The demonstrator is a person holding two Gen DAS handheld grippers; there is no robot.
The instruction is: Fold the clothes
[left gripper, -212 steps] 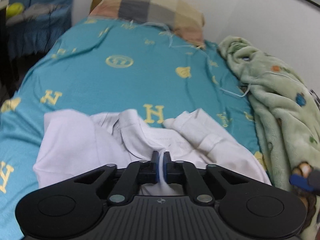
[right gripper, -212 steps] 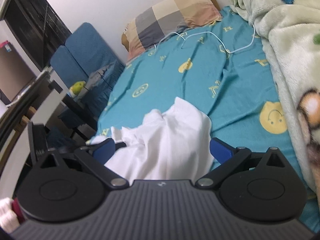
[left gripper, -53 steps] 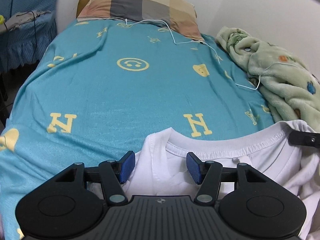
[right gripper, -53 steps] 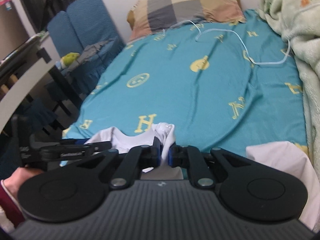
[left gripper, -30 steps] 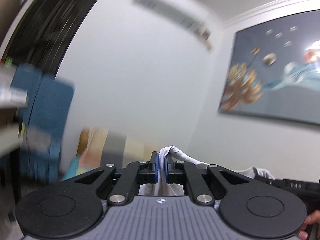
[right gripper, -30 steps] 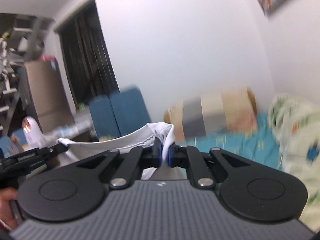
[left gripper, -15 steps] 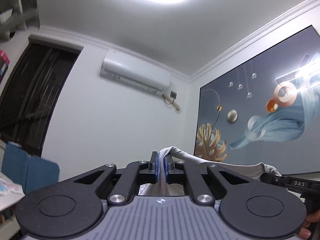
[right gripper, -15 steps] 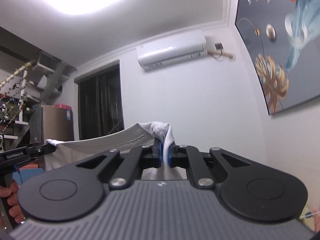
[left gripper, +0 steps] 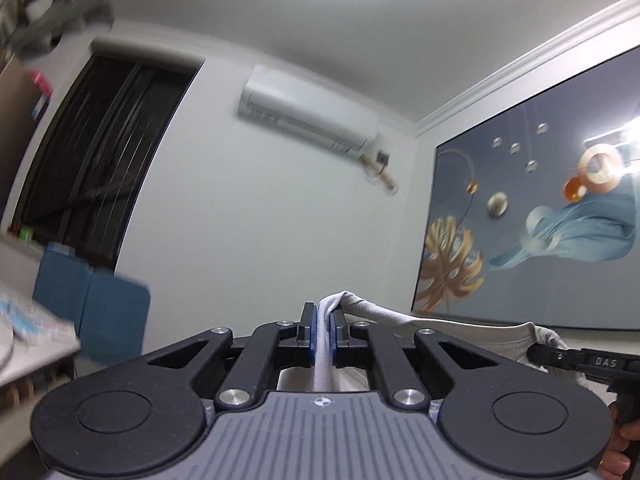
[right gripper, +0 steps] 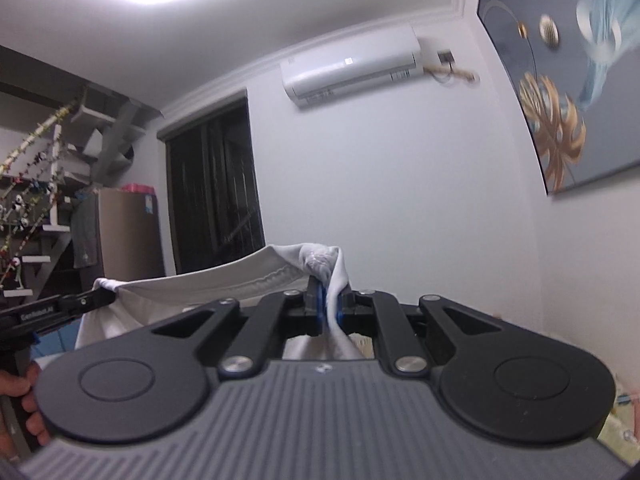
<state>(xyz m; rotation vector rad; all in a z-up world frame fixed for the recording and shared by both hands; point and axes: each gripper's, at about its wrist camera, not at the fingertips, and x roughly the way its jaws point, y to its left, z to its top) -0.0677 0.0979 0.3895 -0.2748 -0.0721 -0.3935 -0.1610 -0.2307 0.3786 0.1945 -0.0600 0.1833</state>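
**Up in the air: shirt stretched between both grippers**

Between my two grippers the white shirt [right gripper: 224,280] hangs off the bed, held high, with both cameras tilted up toward the wall and ceiling. My left gripper [left gripper: 323,334] has its blue pads pressed together on a bunched fold of the shirt [left gripper: 384,314]; the cloth pokes up above the fingertips and runs down between them toward the body of the tool. From that pinch the ribbed collar edge sweeps right to my right gripper [left gripper: 538,350], seen side-on at the frame edge, where the cloth ends in its tips.

On the right wrist view, my right gripper [right gripper: 329,306] is likewise clamped on a wad of the shirt, the fabric crumpled above the pads. The collar band stretches left from there, fairly taut and slightly arched, to my left gripper [right gripper: 106,298], which nips the other end. More of the shirt drapes below that span. A hand [right gripper: 20,400] wraps the left tool's handle at the lower left edge.

Behind it all I see an air conditioner [right gripper: 350,66] high on the wall, a dark window [right gripper: 216,188] beside it, and a painting [left gripper: 532,232] on the adjoining wall.
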